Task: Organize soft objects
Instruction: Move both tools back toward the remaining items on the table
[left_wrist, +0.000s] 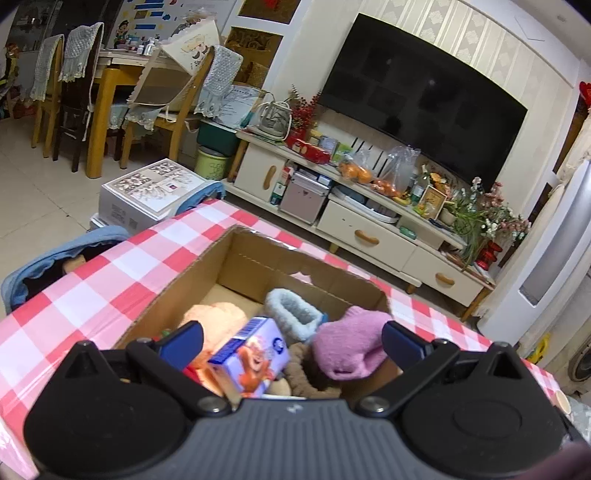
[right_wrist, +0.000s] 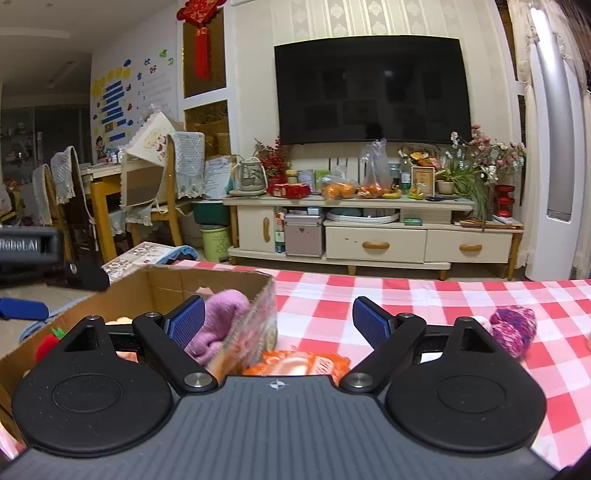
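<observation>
Left gripper w/ jaws wide apart, gripping nothing, low centre over open brown cardboard box holding blue-purple carton, pink knit mitten, pale-blue fuzzy slipper. Right gripper also spread, empty, bottom centre above orange plastic packet; purple knit hat right on red-white checked tablecloth.

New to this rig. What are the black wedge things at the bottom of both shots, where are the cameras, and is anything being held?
No robot here: a person carries a hand-held gripper in each hand, and a fisheye camera on each looks forward along its two blue-padded fingers.

The left wrist view shows the left hand-held gripper over a cardboard box on a red-checked tablecloth. Inside lie a pink knit hat, a purple carton, a peach plush and a pale blue fuzzy item.

The right wrist view shows the right hand-held gripper beside that box, above an orange packet. A purple knit piece lies on the cloth.

Both stand open, holding nothing.
</observation>
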